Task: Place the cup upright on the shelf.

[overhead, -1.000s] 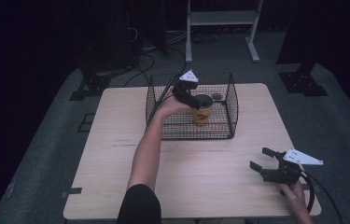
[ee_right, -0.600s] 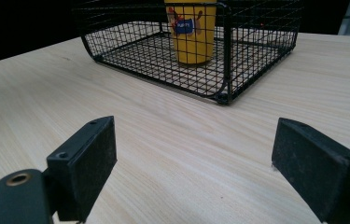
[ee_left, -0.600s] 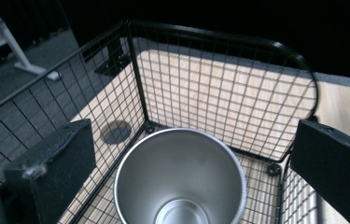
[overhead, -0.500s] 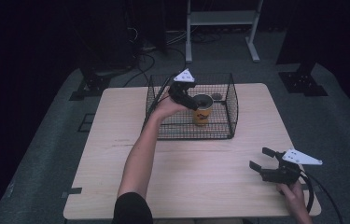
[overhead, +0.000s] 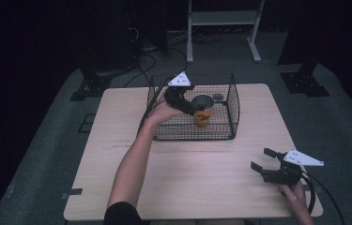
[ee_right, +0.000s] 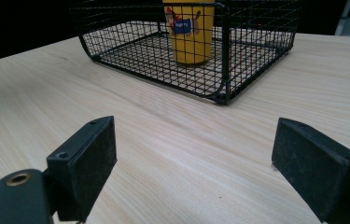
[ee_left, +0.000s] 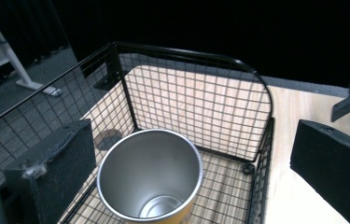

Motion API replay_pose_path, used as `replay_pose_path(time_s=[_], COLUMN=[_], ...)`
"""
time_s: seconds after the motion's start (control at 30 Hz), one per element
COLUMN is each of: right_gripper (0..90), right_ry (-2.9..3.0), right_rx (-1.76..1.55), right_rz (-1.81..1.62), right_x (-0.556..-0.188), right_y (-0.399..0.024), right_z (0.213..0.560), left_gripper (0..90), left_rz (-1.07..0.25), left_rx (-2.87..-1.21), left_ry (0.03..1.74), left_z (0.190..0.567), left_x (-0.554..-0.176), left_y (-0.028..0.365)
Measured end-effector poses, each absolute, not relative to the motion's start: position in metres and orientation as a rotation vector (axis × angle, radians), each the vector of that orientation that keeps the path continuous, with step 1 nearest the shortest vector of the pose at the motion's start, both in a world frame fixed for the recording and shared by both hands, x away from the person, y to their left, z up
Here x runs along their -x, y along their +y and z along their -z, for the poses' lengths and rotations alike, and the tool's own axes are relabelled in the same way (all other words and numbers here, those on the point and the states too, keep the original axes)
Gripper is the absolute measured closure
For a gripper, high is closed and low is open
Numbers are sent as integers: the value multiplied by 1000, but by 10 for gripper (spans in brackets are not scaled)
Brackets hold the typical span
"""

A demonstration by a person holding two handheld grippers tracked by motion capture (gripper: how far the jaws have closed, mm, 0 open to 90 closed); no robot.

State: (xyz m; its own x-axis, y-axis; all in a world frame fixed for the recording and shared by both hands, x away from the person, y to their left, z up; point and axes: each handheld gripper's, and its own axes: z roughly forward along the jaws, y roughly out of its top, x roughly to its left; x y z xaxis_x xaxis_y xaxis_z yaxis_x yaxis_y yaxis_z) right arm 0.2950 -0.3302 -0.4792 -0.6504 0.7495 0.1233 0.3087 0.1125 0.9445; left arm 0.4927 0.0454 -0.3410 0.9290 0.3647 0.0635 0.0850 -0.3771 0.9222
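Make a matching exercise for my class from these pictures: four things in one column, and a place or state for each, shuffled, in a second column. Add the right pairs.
Things:
1. yellow cup
2. wire basket
3. left gripper
4. right gripper

Places or states:
A. open, low over the near right part of the table
B. stands upright inside the basket
C. open, its fingers either side of the cup
D. sits on the far middle of the table

Pairs: 1-B, 2-D, 3-C, 4-A
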Motion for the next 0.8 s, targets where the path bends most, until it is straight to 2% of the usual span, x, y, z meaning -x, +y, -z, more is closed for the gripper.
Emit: replay_pose_path(time_s=[0.8], right_gripper=[129], right_ry=[2010], right_rx=[-1033], right_rz=[-1547], right_x=[-295], right_y=[-330], right_z=[479], left_gripper=[0], left_rz=[-342], left_rx=[-1934], left_ry=[309], left_z=[347], left_x=[-440], left_y=[63])
